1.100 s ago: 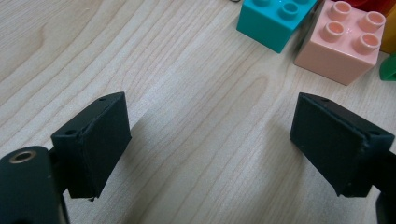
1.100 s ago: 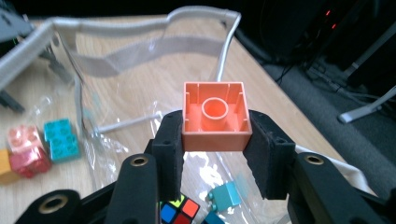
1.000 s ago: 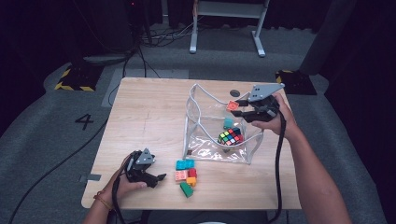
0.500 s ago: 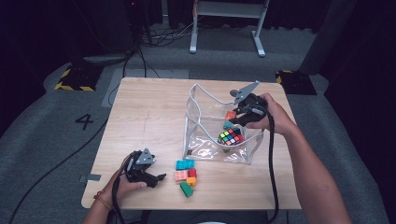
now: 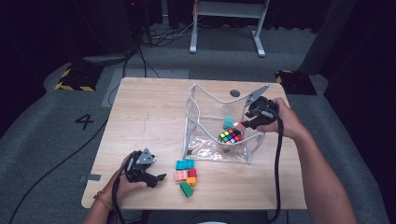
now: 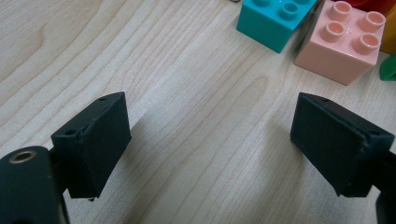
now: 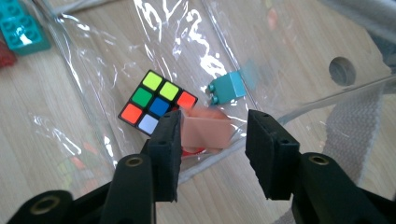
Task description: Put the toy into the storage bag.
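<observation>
1. Since the earlier frames, the right gripper [image 5: 243, 125] has come down from above the clear bag [image 5: 205, 144] to its open mouth, and its jaws have just been opening.
2. Between those jaws sits a pink brick [image 7: 205, 133], blurred; a gap shows between it and the right-hand pad, so the grip looks released.
3. Inside the clear bag lie a colour cube [image 5: 230, 136] and a teal brick [image 5: 228, 122], the cube nearer the bag's front wall.
4. At the left gripper [image 5: 156, 178], well apart from the bag at the table's [image 5: 149, 107] near edge, the jaws stand wide apart over bare wood, holding nothing.
5. Just in front of the bag lie loose bricks: teal [image 5: 184, 164], pink [image 5: 180, 175], red, orange and green [image 5: 186, 189].
</observation>
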Available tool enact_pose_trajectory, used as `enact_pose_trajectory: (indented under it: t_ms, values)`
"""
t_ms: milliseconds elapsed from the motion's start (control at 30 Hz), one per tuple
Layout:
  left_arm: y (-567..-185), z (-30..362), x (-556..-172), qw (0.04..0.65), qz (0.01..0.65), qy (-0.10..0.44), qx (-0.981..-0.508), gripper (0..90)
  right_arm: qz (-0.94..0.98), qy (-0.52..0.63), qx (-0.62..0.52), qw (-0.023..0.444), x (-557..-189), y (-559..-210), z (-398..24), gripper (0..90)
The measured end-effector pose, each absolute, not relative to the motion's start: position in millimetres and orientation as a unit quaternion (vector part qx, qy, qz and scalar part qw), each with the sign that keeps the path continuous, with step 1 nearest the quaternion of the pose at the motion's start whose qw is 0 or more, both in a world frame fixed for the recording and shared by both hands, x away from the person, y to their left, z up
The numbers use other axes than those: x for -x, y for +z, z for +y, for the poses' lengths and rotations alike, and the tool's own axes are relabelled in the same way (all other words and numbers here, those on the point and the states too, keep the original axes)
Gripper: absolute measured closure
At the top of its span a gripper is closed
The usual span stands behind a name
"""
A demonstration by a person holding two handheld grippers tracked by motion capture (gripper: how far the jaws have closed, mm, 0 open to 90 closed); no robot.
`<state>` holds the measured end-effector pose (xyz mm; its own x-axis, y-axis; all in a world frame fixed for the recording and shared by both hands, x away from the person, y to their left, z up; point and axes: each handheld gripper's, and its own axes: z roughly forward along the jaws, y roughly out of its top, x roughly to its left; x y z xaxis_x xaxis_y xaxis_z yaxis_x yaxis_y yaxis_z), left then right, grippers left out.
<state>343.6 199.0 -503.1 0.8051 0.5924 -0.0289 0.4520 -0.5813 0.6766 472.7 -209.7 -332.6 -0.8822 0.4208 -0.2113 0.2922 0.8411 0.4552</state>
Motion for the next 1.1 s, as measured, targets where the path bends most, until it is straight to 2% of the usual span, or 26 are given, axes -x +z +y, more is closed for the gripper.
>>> enact_pose_trajectory:
  t_ms: [367,600,967,1100]
  values:
    - [-503.1,199.0,-343.6,0.35,0.296,0.1,-0.883,12.2,0.915,0.305,-0.208,0.163,-459.7,-322.0,-223.6,44.1]
    - [-503.1,199.1,-343.6,0.349,0.295,0.101,-0.883,12.2,0.879,0.374,-0.219,0.2,-439.2,-311.1,-239.0,36.0]
    - [-503.1,199.0,-343.5,0.35,0.296,0.1,-0.883,12.2,0.838,0.431,-0.233,0.24,-407.0,-300.1,-265.3,31.8]
    - [-503.1,199.0,-343.5,0.349,0.296,0.1,-0.883,12.2,0.826,0.446,-0.238,0.25,-395.1,-301.1,-279.3,27.5]
